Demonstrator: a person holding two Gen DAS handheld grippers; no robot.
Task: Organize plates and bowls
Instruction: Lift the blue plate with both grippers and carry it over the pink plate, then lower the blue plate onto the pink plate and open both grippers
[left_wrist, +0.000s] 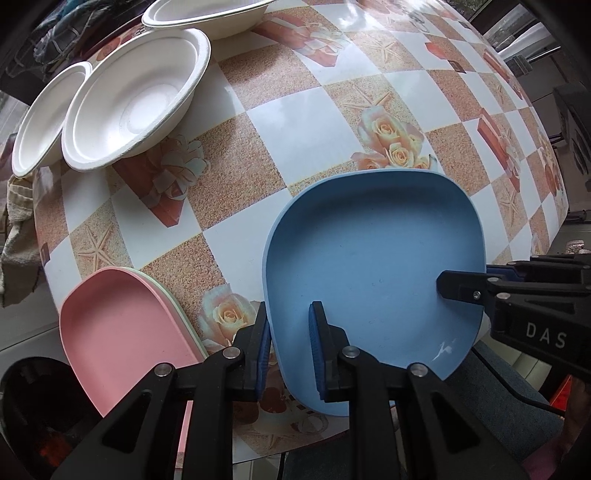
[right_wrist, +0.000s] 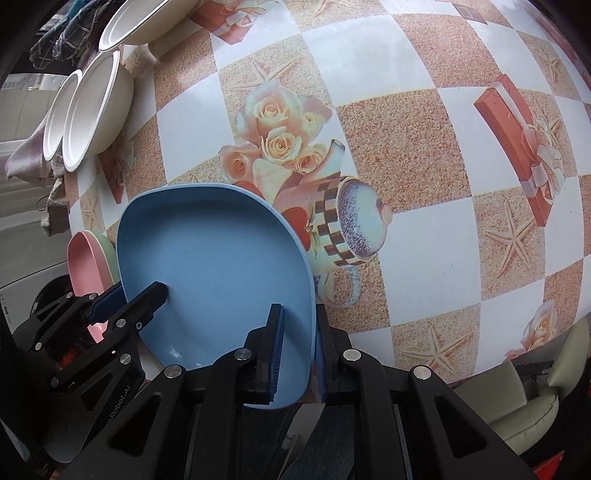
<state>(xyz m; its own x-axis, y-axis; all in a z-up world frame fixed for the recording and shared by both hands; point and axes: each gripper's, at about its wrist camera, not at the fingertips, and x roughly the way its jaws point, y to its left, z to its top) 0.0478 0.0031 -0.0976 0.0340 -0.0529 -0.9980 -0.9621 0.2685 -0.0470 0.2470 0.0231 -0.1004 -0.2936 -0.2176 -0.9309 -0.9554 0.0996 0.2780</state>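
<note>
Left gripper (left_wrist: 289, 347): your fingers pinch the left rim of the blue plate (left_wrist: 373, 280), one pad inside the dish, one outside it.
Right gripper (right_wrist: 299, 350): your fingers are clamped on the plate's right rim, one pad on each side of its wall.
Blue plate: held between both grippers at the near edge of the table (left_wrist: 280, 122); its near corner juts past the edge.
Pink plate (left_wrist: 122, 332): just left of the blue one at the near edge, stacked on a pale green plate (left_wrist: 176, 303) whose rim shows beneath it.
Tablecloth: chequered white and sandy squares printed with roses, starfish and gift boxes.
White bowls: three at the far left, one (left_wrist: 133, 99) nearest you, another (left_wrist: 44, 118) to its left touching it, the third (left_wrist: 207, 14) farther back.
</note>
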